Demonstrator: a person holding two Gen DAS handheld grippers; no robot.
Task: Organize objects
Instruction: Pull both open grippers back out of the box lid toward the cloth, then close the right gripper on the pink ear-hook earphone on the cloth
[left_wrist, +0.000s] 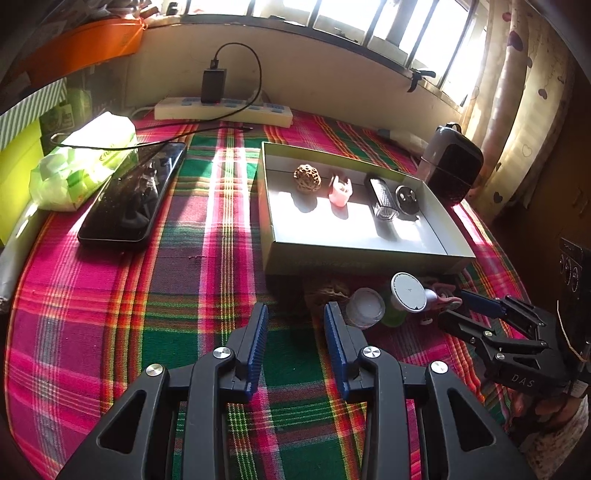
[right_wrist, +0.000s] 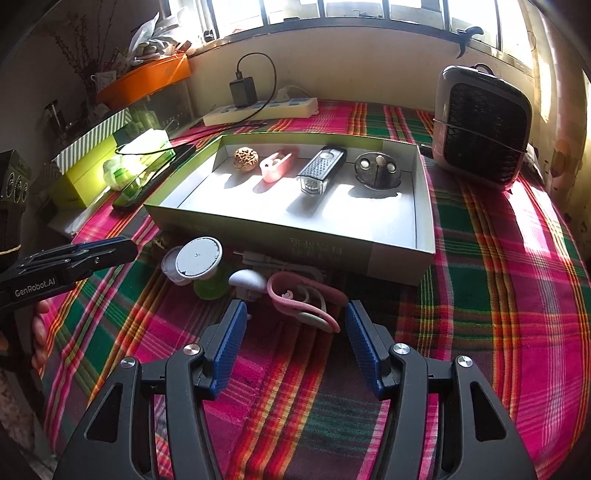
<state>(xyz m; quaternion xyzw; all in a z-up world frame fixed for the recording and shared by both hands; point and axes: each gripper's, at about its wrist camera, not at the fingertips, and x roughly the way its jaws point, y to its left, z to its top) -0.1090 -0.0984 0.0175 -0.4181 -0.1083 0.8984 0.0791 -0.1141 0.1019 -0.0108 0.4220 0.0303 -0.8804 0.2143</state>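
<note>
Counter under a plaid cloth (left_wrist: 110, 302), read left to right. A tissue pack (left_wrist: 86, 162) and a dark phone (left_wrist: 135, 195) lie at far left; a cable crosses both, its far end lost in glare. A power strip (left_wrist: 223, 110) with a black charger (left_wrist: 213, 85) sits by the wall.

Left tongs (left_wrist: 295, 332): jaws apart and nothing between them, above bare cloth. In the right wrist view they enter from the left edge, mostly cut off.

Open box (right_wrist: 399, 254): along its back wall stand a nut (right_wrist: 243, 158), a pink piece (right_wrist: 275, 166), a grater (right_wrist: 319, 171) and a dark round holder (right_wrist: 376, 171). Strong sunlight washes out the floor of the box.

In front of the box, in its shadow, lies a cluster: a brown lump (left_wrist: 328, 291), hard to make out; a clear jar (left_wrist: 365, 306); a white disc (right_wrist: 198, 257) leaning on a green cup (right_wrist: 208, 286); a white cap (right_wrist: 246, 280); a pale cable, partly hidden; and pink earphones (right_wrist: 306, 299).

Right tongs (right_wrist: 293, 332): released, jaws wide, the earphones' near loop lying between the tips without touching either pad.

A dark fan (right_wrist: 480, 129) stands at far right.
</note>
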